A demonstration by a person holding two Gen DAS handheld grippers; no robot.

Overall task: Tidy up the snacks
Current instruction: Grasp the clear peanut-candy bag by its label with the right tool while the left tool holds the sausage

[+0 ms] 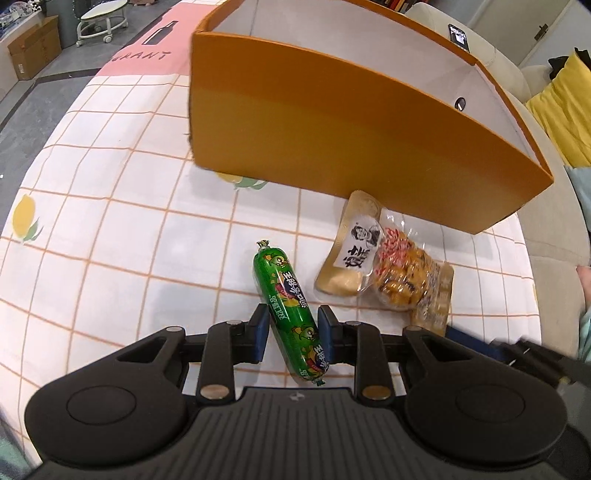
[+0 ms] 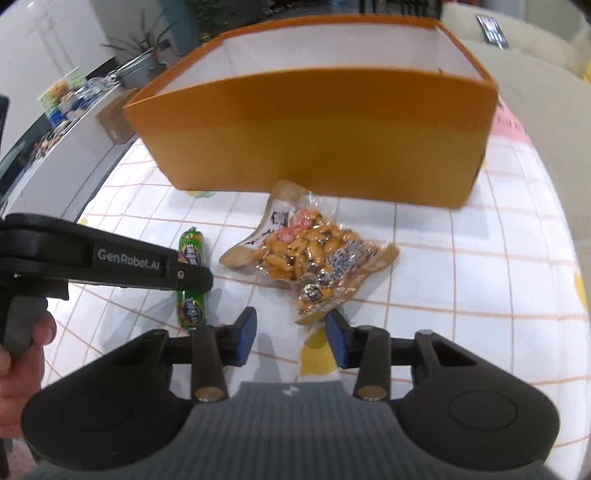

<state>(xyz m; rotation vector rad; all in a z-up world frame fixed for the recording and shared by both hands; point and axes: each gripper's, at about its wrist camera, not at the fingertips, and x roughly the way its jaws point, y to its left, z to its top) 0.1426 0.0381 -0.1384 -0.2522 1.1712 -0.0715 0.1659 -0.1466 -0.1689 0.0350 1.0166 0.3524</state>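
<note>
A green sausage stick (image 1: 286,302) lies on the checked tablecloth (image 1: 110,258). My left gripper (image 1: 293,334) straddles its near half, blue pads on either side, with a small gap on the left side; the jaws are not clamped. A clear bag of peanuts (image 1: 388,275) lies to its right, near the orange box (image 1: 351,155). In the right wrist view, my right gripper (image 2: 291,336) is open and empty just before the near corner of the peanut bag (image 2: 314,258). The sausage (image 2: 191,280) shows left, partly hidden by the left gripper's body (image 2: 110,258).
The orange box (image 2: 314,136) stands open-topped behind the snacks, its white inside visible. A cream sofa (image 1: 546,221) with a yellow cushion (image 1: 565,107) is to the right. The table edge drops to the floor at left, where a cardboard carton (image 1: 33,48) and a stool (image 1: 99,22) stand.
</note>
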